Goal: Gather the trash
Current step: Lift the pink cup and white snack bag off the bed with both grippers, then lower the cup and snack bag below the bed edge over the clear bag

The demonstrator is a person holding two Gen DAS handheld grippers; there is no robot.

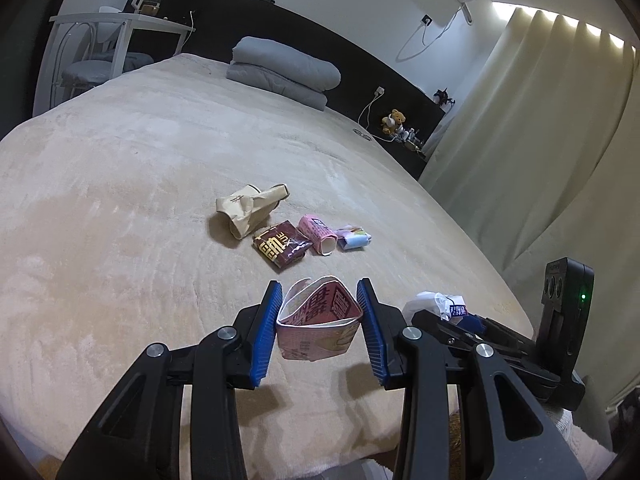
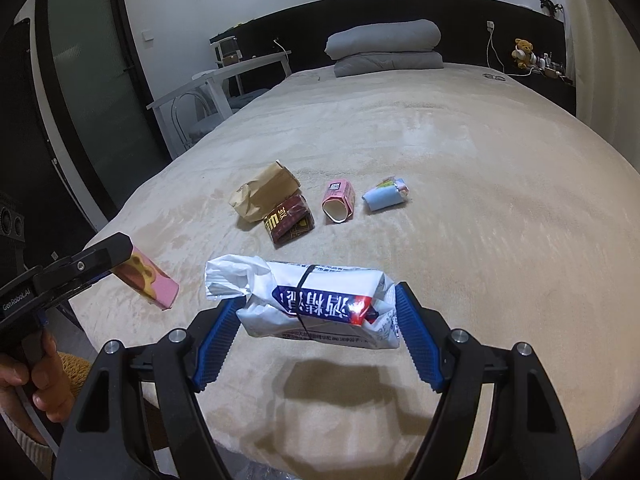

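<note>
Left gripper point(image 1: 320, 322) clamped on a squashed pink carton point(image 1: 320, 320), lifted off the bed point(image 1: 120, 200). Right gripper point(image 2: 318, 330) closed on a white plastic packet point(image 2: 316, 304), also raised. Four scraps left mid-bed: paper bag point(image 1: 248, 208), brown wrapper point(image 1: 282, 248), pink tube point(image 1: 318, 236), pale packet point(image 1: 354, 238). Risk: slippery packet sliding out, crushed carton popping free.

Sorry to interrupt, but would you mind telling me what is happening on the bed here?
A person is collecting trash off the bed with a handheld tool in each hand. The left tool is shut on a squashed pink carton, and the right tool grips a white plastic package, both lifted clear of the blanket. Four pieces still lie further up the bed: a brown paper bag, a dark red carton, a pink carton and a small blue wrapper.
</note>
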